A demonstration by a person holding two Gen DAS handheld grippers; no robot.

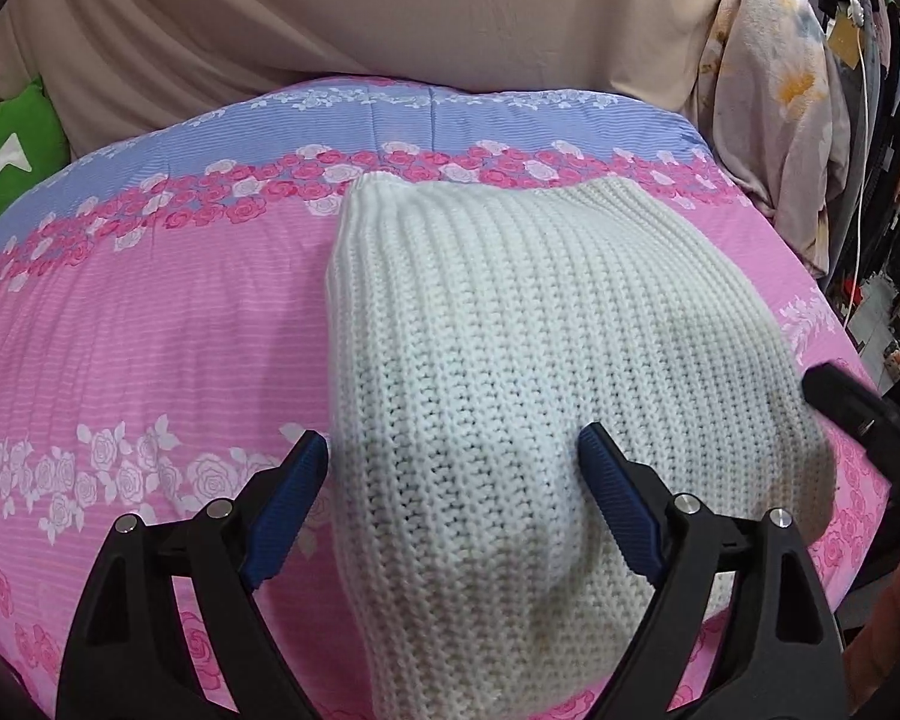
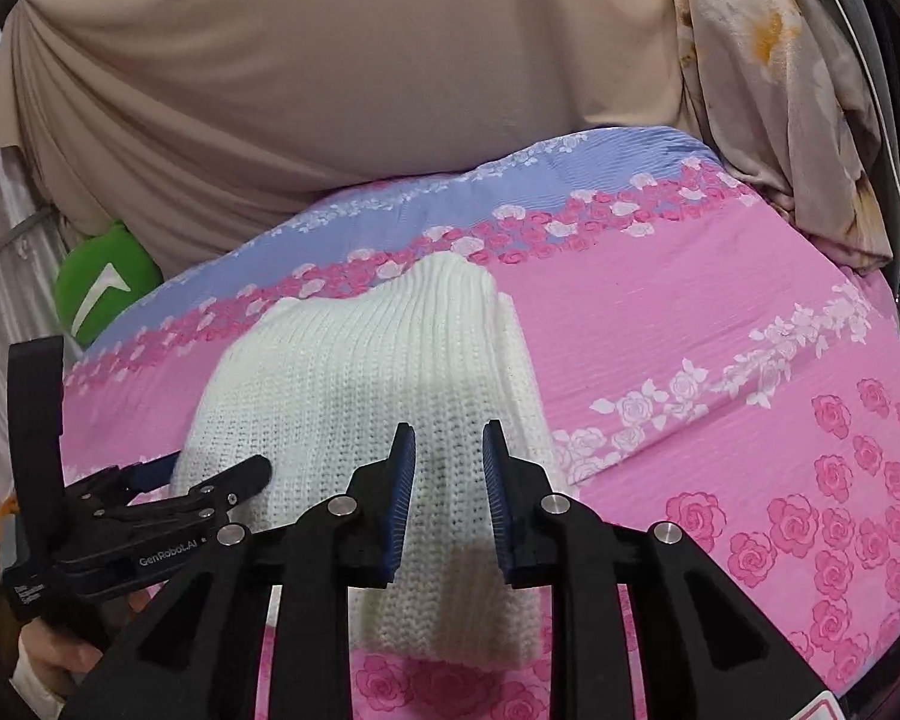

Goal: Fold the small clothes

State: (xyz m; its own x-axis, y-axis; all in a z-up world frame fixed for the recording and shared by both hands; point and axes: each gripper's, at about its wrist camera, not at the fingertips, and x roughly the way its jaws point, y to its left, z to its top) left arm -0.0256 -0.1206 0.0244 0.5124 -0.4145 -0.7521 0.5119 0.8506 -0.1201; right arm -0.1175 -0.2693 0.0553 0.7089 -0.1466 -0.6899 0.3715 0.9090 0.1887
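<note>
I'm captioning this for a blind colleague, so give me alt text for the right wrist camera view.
A folded white knit garment lies on a pink and blue rose-print bedspread, seen past the right gripper, whose blue-padded jaws stand slightly apart above it, gripping nothing. The left gripper reaches in at the garment's left edge; beige draped fabric fills the background.

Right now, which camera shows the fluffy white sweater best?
The left wrist view: the white knit sweater fills the middle, its ribbed far edge and left side clear on the pink floral quilt. In the right wrist view, both grippers hide its near part, though its stacked folded layers show at the right edge.
</note>
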